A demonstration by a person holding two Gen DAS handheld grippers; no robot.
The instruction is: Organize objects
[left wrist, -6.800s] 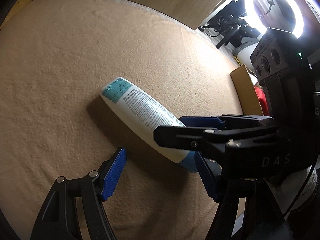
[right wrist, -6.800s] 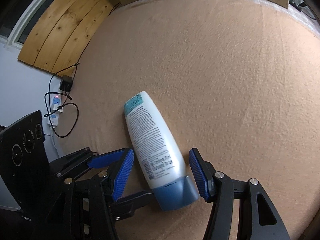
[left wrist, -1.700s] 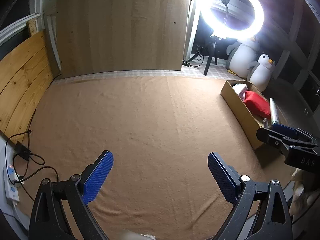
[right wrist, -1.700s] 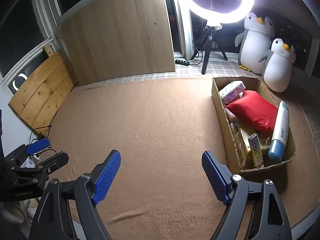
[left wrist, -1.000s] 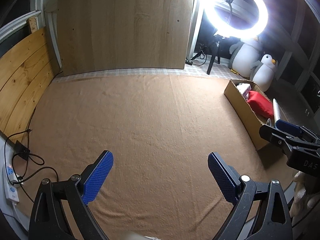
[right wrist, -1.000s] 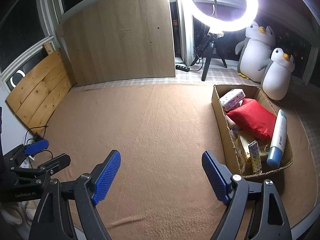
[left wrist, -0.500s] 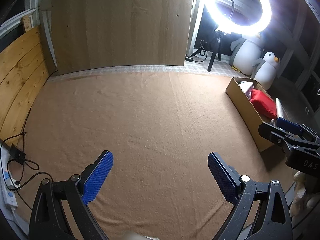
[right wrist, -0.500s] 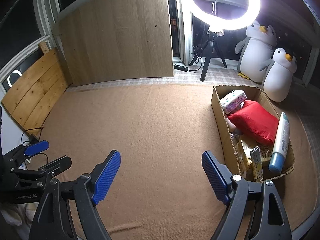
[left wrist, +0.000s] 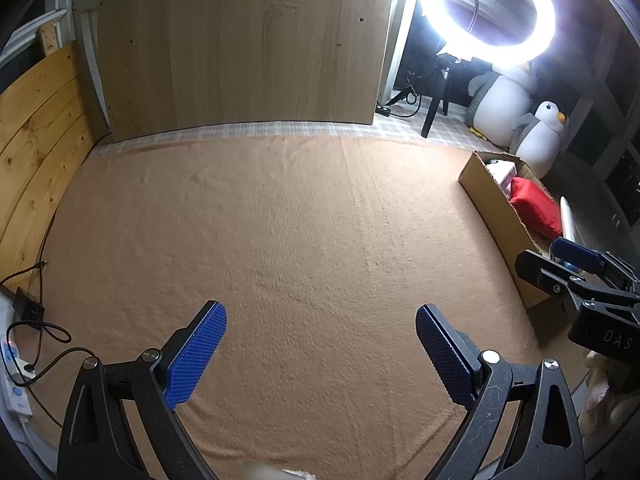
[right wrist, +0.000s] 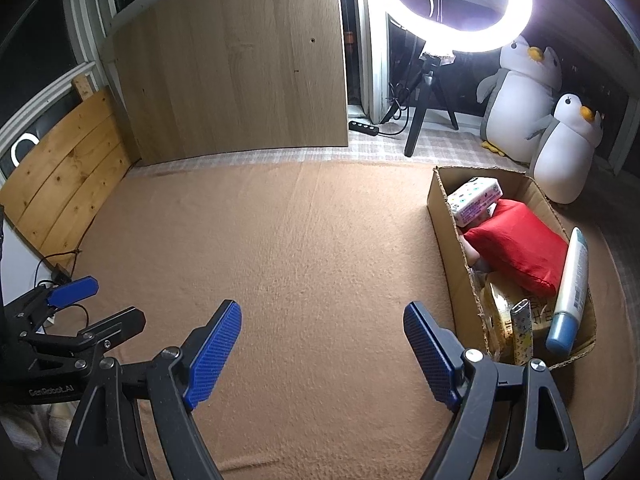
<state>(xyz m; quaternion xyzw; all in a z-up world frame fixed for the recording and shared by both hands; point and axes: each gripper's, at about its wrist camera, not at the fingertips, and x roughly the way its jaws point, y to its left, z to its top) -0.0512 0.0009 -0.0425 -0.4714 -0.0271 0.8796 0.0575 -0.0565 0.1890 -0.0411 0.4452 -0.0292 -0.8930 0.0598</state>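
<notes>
A cardboard box (right wrist: 444,216) stands on the right of the tan blanket (right wrist: 312,248). It holds a white bottle with a blue cap (right wrist: 572,284) along its right wall, a red pouch (right wrist: 516,244), a patterned tissue pack (right wrist: 476,196) and a small tube (right wrist: 522,332). The box also shows in the left wrist view (left wrist: 492,204). My right gripper (right wrist: 320,352) is open and empty above the blanket, left of the box. My left gripper (left wrist: 320,348) is open and empty above the blanket.
A ring light (right wrist: 460,4) on a tripod and two plush penguins (right wrist: 520,100) stand behind the box. A wood panel (right wrist: 240,76) leans at the back. Wooden planks (right wrist: 64,176) and a power strip with cables (left wrist: 16,376) lie at the left edge.
Since the earliest frames the bottle has gone from the blanket into the box, and both grippers are pulled back and open. Over the last second both views only tilted up slightly.
</notes>
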